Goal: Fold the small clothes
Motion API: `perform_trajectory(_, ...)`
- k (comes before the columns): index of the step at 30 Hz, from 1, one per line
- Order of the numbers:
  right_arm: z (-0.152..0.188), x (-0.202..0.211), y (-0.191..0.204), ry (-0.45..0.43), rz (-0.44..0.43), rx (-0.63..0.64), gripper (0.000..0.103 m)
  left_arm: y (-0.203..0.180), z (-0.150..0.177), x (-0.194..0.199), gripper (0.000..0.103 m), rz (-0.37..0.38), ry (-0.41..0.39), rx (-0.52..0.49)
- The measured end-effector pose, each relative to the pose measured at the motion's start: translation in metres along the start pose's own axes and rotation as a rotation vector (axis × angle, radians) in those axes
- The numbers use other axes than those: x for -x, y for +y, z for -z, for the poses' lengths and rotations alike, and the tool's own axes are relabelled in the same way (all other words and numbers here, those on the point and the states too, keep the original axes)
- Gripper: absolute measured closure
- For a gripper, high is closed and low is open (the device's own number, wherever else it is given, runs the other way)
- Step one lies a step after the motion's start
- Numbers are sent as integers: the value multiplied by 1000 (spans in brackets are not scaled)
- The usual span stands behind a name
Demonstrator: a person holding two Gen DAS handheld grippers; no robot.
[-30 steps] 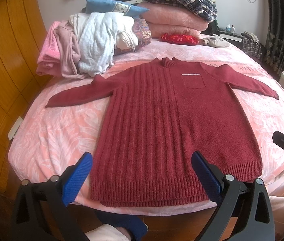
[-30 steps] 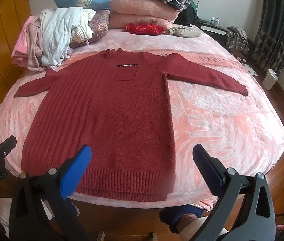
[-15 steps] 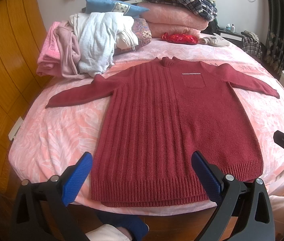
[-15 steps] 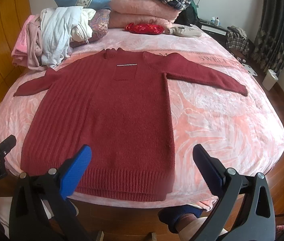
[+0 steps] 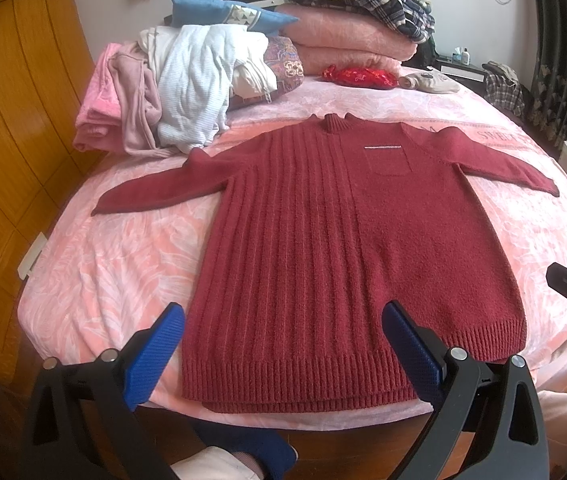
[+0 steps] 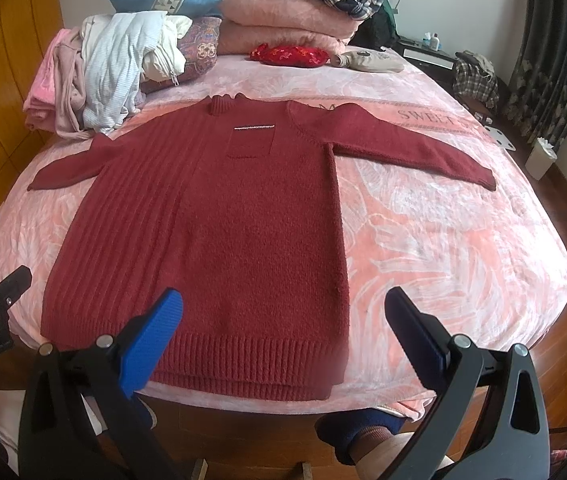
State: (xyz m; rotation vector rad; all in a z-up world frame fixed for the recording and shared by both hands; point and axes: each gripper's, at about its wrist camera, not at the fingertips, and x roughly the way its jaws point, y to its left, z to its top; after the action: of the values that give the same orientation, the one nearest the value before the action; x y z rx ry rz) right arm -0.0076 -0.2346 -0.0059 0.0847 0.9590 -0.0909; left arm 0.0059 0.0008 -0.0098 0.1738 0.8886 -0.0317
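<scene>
A dark red knitted sweater (image 5: 343,252) lies flat and face up on the pink bedspread (image 5: 115,264), both sleeves spread out, hem toward me. It also shows in the right wrist view (image 6: 219,232). My left gripper (image 5: 283,344) is open and empty, hovering over the near hem. My right gripper (image 6: 283,328) is open and empty, over the hem's right corner. Each gripper shows at the edge of the other's view.
A pile of loose clothes (image 5: 187,88) lies at the far left of the bed. Folded pink blankets (image 5: 347,40) with a plaid garment on top sit at the head. A red pouch (image 5: 359,76) lies beside them. A wooden wall (image 5: 7,128) runs along the left.
</scene>
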Motion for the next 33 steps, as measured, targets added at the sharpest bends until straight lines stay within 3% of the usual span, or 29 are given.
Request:
perform_trajectory(9,-12,-5,-23,17,-15,-42,3,-8,-9,-7,4,-14,12,-14)
perform_trajectory(14,-32,-11,-52,10,-9,-83,3,-34,-28,-16,4,-38,-12,-56)
perform_trajectory(18,-50,-24,-83,63,-45,-125,3,-65,-57,-37,4,2,10,-64)
perform_trajectory(21,-76,-36,-125,64,-30,-166,3,-99,-82,-65,4,5,4,-111)
perform_trajectory(27,-142,-112,-254,103,54,-246,3,-168,-134,-142,4,67,73,-100)
perform_trajectory(33,-159,-199,-357,180,39,-340,3,-242,-180,-200,4,114,49,-84)
